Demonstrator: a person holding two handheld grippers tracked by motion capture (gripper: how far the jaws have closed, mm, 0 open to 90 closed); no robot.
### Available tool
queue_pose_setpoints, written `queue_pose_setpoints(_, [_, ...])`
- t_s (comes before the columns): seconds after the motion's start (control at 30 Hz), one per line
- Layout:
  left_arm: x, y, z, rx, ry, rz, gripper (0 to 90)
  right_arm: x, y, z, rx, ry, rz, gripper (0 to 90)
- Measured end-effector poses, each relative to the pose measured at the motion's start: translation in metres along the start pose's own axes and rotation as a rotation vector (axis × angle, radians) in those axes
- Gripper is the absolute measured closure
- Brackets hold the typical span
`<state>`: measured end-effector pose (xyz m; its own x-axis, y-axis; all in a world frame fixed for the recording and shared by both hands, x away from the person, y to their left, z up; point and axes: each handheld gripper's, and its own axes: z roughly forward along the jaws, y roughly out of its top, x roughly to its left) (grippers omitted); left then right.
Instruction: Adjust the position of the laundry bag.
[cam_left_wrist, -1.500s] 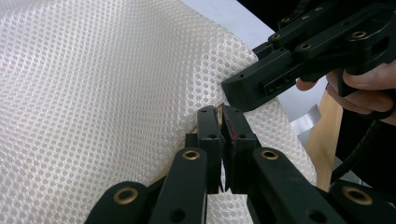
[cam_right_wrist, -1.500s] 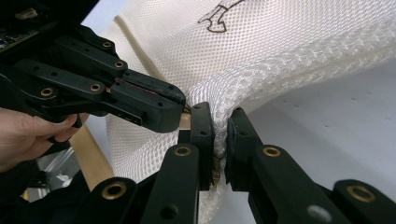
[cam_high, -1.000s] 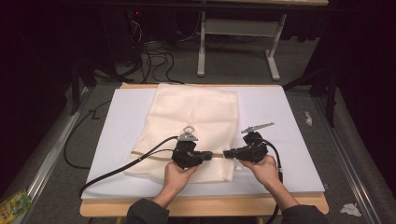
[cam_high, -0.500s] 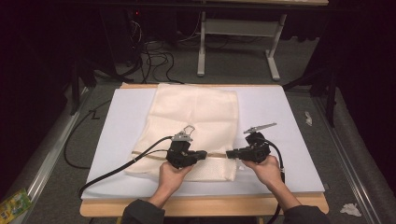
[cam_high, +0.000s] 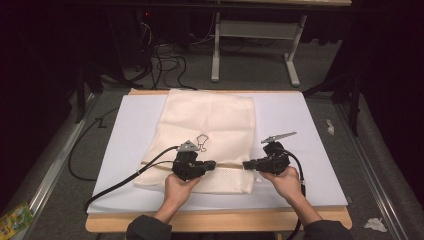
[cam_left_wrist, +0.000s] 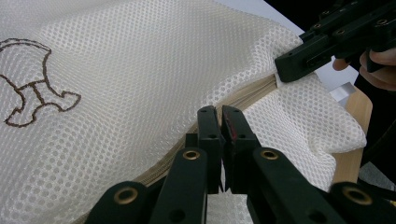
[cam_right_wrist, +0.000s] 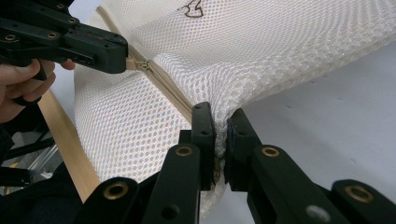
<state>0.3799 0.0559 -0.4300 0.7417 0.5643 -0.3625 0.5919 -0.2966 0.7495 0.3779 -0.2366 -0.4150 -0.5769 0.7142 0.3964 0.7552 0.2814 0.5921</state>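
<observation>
Cream mesh bag (cam_high: 210, 135) w/ brown outline motif (cam_left_wrist: 32, 84), tan zipper (cam_right_wrist: 168, 91).

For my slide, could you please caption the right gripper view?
Right gripper pinches mesh bag edge; left gripper holds the zipper pull.

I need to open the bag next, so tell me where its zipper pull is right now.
In the right gripper view the zipper pull sits upper left, pinched in the left tool. On the table, that is along the zipper near the mesh bag's front edge.
</observation>
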Motion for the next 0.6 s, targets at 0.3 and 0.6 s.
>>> queue_pose_setpoints(0.3, [0.006, 0.001, -0.011, 0.010, 0.071, 0.018, 87.4, -0.003, 0.000, -0.003, 0.003, -0.057, -0.009, 85.8])
queue_pose_setpoints(0.6, [0.006, 0.000, -0.010, 0.009, 0.081, 0.027, 87.4, 0.001, 0.001, 0.001, 0.008, -0.100, -0.074, 85.8])
